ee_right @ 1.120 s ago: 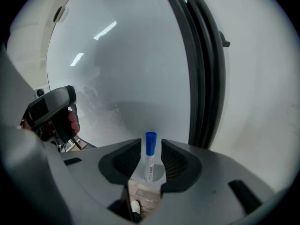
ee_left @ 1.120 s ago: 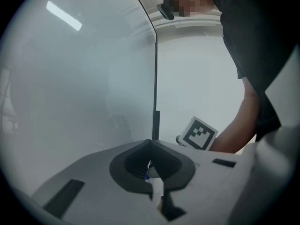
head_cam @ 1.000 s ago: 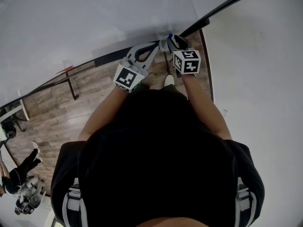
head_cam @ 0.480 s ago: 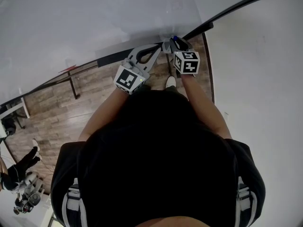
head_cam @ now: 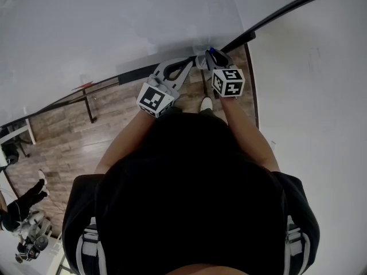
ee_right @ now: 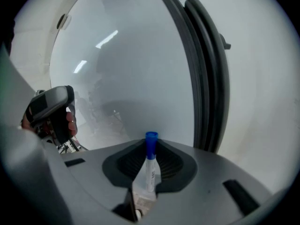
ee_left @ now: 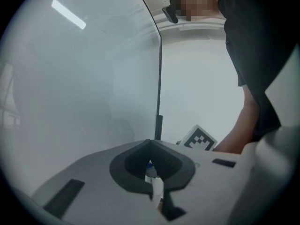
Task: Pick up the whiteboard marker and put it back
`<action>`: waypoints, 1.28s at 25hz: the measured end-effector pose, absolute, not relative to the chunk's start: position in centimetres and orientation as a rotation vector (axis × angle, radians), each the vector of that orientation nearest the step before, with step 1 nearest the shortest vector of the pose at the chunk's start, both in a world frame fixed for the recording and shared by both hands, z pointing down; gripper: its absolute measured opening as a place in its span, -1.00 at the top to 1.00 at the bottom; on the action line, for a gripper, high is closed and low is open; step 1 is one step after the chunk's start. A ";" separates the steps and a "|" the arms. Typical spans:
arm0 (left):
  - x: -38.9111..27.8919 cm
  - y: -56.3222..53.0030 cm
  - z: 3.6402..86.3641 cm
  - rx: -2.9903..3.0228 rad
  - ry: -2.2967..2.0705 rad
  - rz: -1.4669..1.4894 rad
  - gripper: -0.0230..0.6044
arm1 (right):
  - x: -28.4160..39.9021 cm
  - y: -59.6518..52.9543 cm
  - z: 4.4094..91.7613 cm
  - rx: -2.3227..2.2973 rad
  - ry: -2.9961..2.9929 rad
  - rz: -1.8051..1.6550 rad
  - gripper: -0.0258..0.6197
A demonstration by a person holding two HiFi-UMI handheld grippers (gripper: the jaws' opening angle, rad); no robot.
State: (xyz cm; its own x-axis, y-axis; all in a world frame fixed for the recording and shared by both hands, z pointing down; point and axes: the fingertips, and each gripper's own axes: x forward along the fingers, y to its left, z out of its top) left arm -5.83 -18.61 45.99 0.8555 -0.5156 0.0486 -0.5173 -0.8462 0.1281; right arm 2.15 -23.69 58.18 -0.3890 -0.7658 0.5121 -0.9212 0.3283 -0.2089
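Just changed: the right gripper's (head_cam: 207, 58) jaws have just been closing, and the marker (ee_right: 150, 163) stands between them, its blue cap pointing away toward the whiteboard (head_cam: 103, 33).
Right gripper: narrowed onto the marker's white barrel. The pads look to press it from both sides, so it is pinching the marker.
Left gripper (ee_left: 152, 172): jaws drawn nearly together, with a strip of white and a speck of blue in the slit. This looks like the same marker, pinched at another part.
Marker: off any ledge, held where the two grippers' tips meet, just in front of the whiteboard near its black frame (ee_right: 206, 78).
Meaning for the task: the pick-up looks done, and both grippers seem to hold the marker — probably a handover. One gripper likely has to let go before the marker can travel.
Left to do: putting it back — no view shows the marker's resting place.
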 end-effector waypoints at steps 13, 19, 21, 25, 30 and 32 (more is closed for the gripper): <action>-5.1 -18.6 45.4 2.875 -0.871 0.058 0.91 | 1.4 -22.2 54.1 1.401 -2.430 0.501 0.72; -4.8 -18.4 44.5 2.881 -0.906 0.053 0.92 | 1.7 -21.7 52.1 1.349 -2.453 0.400 0.72; -4.6 -18.1 44.3 2.888 -0.904 0.063 0.91 | 1.8 -21.5 51.2 1.338 -2.468 0.382 0.72; -4.5 -17.7 43.3 2.905 -0.926 0.037 0.92 | 1.9 -20.9 49.9 1.334 -2.497 0.378 0.72; -4.6 -17.3 42.7 2.905 -0.940 0.096 0.92 | 2.3 -20.5 48.8 1.344 -2.508 0.363 0.72; -4.8 -17.3 41.7 2.913 -0.954 0.078 0.92 | 2.3 -20.2 47.7 1.337 -2.516 0.341 0.72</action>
